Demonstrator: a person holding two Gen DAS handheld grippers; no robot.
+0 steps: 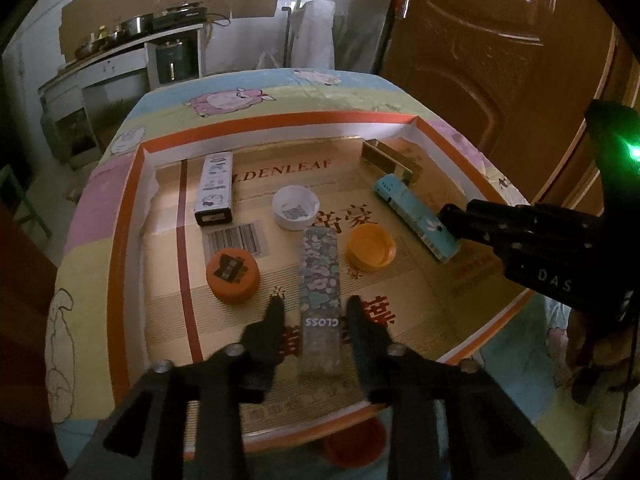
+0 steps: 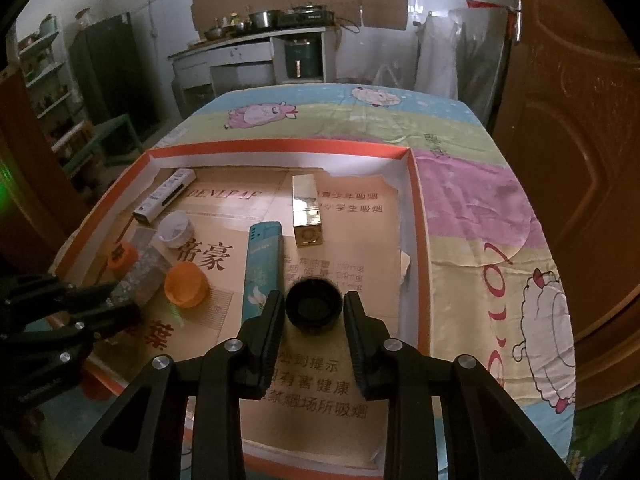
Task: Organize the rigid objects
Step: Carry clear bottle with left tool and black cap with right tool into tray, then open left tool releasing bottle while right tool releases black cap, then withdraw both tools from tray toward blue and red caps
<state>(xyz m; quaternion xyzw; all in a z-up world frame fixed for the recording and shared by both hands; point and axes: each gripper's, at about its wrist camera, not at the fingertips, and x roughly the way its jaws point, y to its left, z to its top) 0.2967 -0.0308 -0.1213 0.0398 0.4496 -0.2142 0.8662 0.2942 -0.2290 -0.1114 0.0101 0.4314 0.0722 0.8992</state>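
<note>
An orange-rimmed cardboard tray holds the objects. My left gripper is open, its fingers straddling a long floral box marked GLOSS, apart from its sides. My right gripper is open around a black round lid, jaws close to its sides. Also in the tray: a light blue box, a gold box, a white patterned box, a white cap, an open orange cap, and a labelled orange lid.
The tray lies on a table with a cartoon sheep cloth. A brown door stands at the right. A kitchen counter with pots is beyond the table. A red object sits below the table's near edge.
</note>
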